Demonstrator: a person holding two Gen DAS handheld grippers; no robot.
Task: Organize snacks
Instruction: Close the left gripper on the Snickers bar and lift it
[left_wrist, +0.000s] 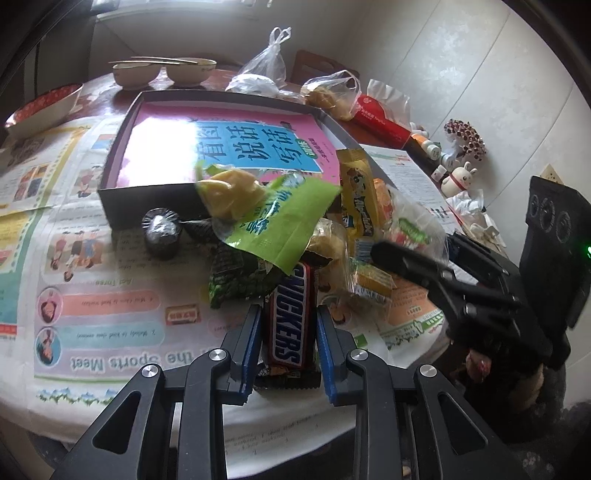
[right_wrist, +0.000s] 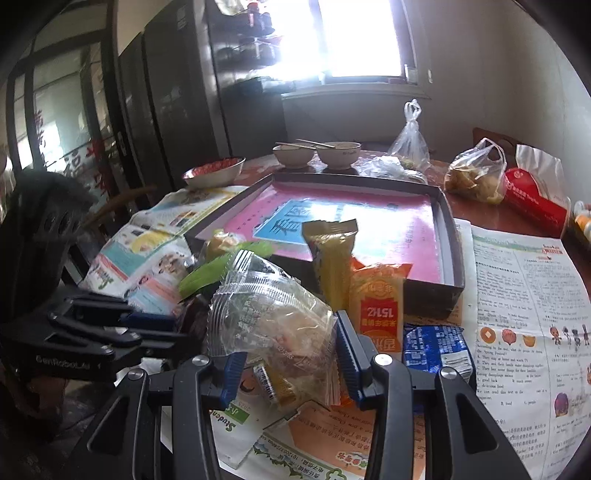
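Where newspapers (left_wrist: 110, 266) cover table (left_wrist: 229, 79), bright window (right_wrist: 360, 37)

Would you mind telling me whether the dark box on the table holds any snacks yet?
No snacks yet: the box holds only a pink book; the snack pile lies outside it.

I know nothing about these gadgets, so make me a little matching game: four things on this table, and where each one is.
Things:
1. Snickers bar
2. clear snack bag
3. pink book
4. chopsticks

Places:
A. across two bowls
B. inside the dark box
C. between the left gripper fingers
D. between the right gripper fingers

Pairs: 1-C, 2-D, 3-B, 4-A
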